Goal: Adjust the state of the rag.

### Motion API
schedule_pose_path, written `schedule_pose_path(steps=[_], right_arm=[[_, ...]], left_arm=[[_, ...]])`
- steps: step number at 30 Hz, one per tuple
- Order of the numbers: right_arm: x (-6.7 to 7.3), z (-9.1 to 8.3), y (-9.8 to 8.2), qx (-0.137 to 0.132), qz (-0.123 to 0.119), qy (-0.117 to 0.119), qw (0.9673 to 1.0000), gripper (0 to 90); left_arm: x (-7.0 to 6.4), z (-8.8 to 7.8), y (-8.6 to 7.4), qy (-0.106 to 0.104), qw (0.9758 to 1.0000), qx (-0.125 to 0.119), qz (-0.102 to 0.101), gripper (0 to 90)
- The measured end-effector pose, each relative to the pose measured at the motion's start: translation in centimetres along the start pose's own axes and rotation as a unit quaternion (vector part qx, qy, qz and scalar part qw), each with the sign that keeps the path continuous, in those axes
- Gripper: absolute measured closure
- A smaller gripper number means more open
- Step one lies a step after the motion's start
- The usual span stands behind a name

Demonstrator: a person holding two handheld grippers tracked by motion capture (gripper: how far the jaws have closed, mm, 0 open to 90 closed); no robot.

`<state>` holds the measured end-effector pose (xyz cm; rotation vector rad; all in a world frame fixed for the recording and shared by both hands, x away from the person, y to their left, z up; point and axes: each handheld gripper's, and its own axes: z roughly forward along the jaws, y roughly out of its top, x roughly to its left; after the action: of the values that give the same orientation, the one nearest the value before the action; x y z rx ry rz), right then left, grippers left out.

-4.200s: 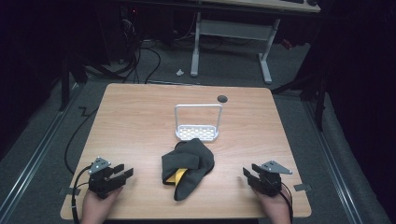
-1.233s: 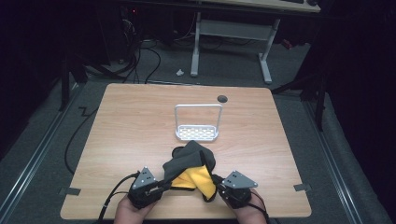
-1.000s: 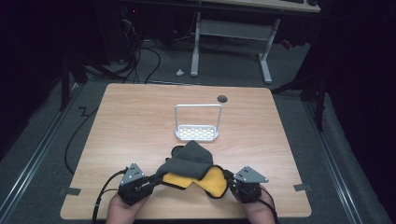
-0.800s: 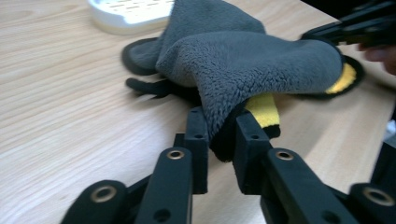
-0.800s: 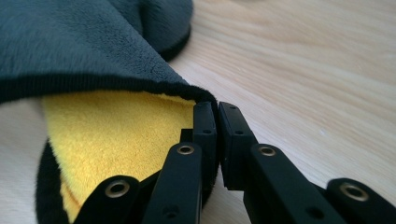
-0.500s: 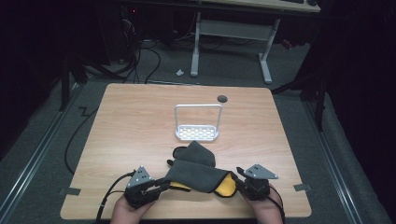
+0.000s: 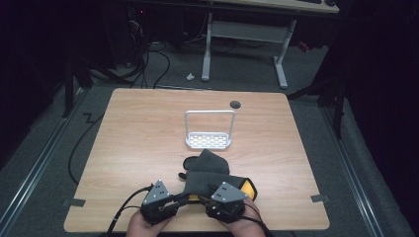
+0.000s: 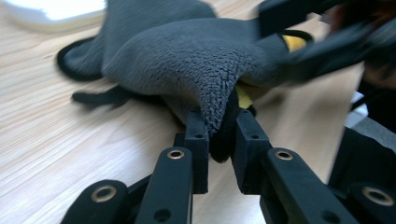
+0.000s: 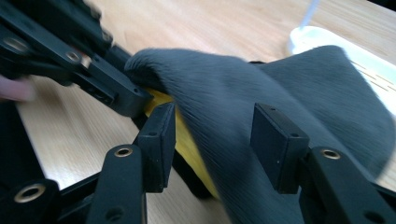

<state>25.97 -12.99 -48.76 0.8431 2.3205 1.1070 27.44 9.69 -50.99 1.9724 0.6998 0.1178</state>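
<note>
A dark grey fleece cloth [image 7: 210, 170] with a yellow lining [image 7: 247, 186] lies at the table's near middle. My left gripper [image 7: 182, 199] is shut on a raised grey edge of it; in the left gripper view both jaws pinch the cloth [image 8: 187, 56] at the gripper's tips [image 8: 220, 135]. Close to the right of it, my right gripper [image 7: 212, 193] stands open. In the right gripper view its jaws are wide apart around the gripper's middle [image 9: 212, 135], with a fold of grey cloth [image 9: 261, 88] and yellow lining [image 9: 187, 135] draped between them.
A white perforated rack [image 7: 208, 140] with a tall wire handle stands just beyond the cloth, mid-table. A dark round hole [image 7: 235, 104] sits near the far edge. Bare wood table [image 7: 128, 148] spreads left and right. Cables trail off the near edge.
The right gripper has let go of the cloth's right end and moved left, close to the left gripper. The stretched cloth has slackened; the left gripper keeps its hold.
</note>
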Motion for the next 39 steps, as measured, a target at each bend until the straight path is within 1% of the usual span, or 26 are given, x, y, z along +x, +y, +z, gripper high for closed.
schedule_pose_path(steps=[1,2,3,5,6,7,8,9,11,12,13,14,16,19,21,22,24,26,27,28,31,32,34,36,38,39], right_arm=[[0.0,0.0,0.0,0.0,0.0,0.0,1.0,55.1],[0.2,0.4,0.0,0.009,-0.009,-0.004,0.9999,79.1],[0.0,0.1,0.0,0.006,-0.007,-0.011,0.9999,84.1],[-0.5,-0.3,0.1,-0.002,-0.002,-0.016,0.9999,85.3],[-1.9,-1.7,0.2,-0.021,0.011,-0.042,0.9988,85.6],[-1.9,-1.7,0.2,-0.021,0.011,-0.042,0.9988,85.6],[-2.8,-2.4,0.1,-0.031,0.021,-0.056,0.9977,85.7],[-5.0,-4.0,-0.4,-0.048,0.048,-0.091,0.9935,85.6],[-7.4,-5.3,-1.5,-0.052,0.074,-0.132,0.9871,85.5],[-7.4,-5.3,-1.5,-0.052,0.074,-0.132,0.9871,85.5],[-9.7,-5.9,-3.1,-0.035,0.094,-0.174,0.9797,85.5],[-10.8,-6.0,-4.1,-0.023,0.107,-0.186,0.9764,85.4],[-12.5,-5.8,-5.8,0.012,0.126,-0.205,0.9706,85.3],[-13.6,-5.0,-7.4,0.054,0.147,-0.194,0.9683,85.3],[-13.4,-4.2,-7.8,0.079,0.149,-0.183,0.9685,85.2],[-13.4,-4.2,-7.8,0.079,0.149,-0.183,0.9685,85.2],[-12.7,-3.4,-7.8,0.097,0.14,-0.159,0.9725,85.4],[-12.2,-3.2,-7.7,0.095,0.143,-0.144,0.9747,85.6],[-12.2,-3.2,-7.7,0.095,0.143,-0.144,0.9747,85.6],[-11.6,-2.9,-7.6,0.093,0.139,-0.126,0.9779,85.7],[-10.6,-2.6,-7.3,0.087,0.131,-0.097,0.9828,85.7],[-10.6,-2.6,-7.3,0.087,0.131,-0.097,0.9828,85.7],[-9.5,-2.1,-6.9,0.084,0.122,-0.079,0.9858,85.7],[-9.0,-1.8,-6.6,0.084,0.113,-0.073,0.9873,85.6],[-8.5,-1.6,-6.4,0.084,0.113,-0.065,0.9879,85.6],[-8.4,-1.5,-6.3,0.084,0.112,-0.063,0.9882,85.6]], left_arm=[[0.0,0.0,0.0,0.0,1.0,0.0,0.0,76.9],[-0.5,0.2,0.0,-0.007,0.9999,0.002,0.011,75.2],[-0.6,0.3,0.0,-0.014,0.9998,0.001,0.012,71.4],[-0.7,0.3,-0.1,-0.02,0.9997,0.0,0.012,60.8],[-0.7,0.4,-0.1,-0.022,0.9997,-0.001,0.01,57.5],[-0.7,0.3,0.0,-0.024,0.9997,-0.001,0.009,57.5],[-0.6,0.3,0.0,-0.023,0.9997,-0.004,0.008,55.9],[-0.5,0.2,0.0,-0.02,0.9998,-0.004,0.006,55.2],[-0.2,0.1,0.0,-0.015,0.9999,-0.003,0.004,55.1],[-0.2,0.1,0.0,-0.015,0.9999,-0.003,0.004,55.1],[0.1,0.1,-0.1,-0.013,0.9999,-0.001,0.0,55.2],[0.2,0.2,-0.1,-0.011,0.9999,0.0,-0.003,55.2],[0.4,0.3,-0.2,-0.008,0.9999,0.002,-0.007,55.2],[0.6,0.4,-0.3,-0.004,0.9999,0.011,-0.009,55.2],[0.8,0.6,-0.5,-0.004,0.9997,0.021,-0.012,55.1],[0.8,0.6,-0.5,-0.004,0.9997,0.021,-0.012,54.9],[0.9,0.8,-0.6,-0.004,0.9994,0.031,-0.016,53.6],[1.1,1.1,-0.7,0.002,0.9992,0.037,-0.017,52.2],[1.1,1.2,-0.8,0.006,0.9991,0.039,-0.017,52.2],[1.3,1.4,-0.8,0.014,0.999,0.039,-0.018,50.5],[1.9,1.4,-0.6,0.033,0.9987,0.035,-0.019,47.3],[1.9,1.4,-0.6,0.033,0.9987,0.035,-0.019,46.2],[2.5,1.9,-0.4,0.037,0.9983,0.034,-0.03,43.4],[2.8,2.6,-0.2,0.045,0.9973,0.05,-0.029,42.3],[2.9,2.9,0.0,0.046,0.9972,0.051,-0.03,42.1],[2.8,3.7,0.5,0.051,0.9971,0.049,-0.026,42.1]])
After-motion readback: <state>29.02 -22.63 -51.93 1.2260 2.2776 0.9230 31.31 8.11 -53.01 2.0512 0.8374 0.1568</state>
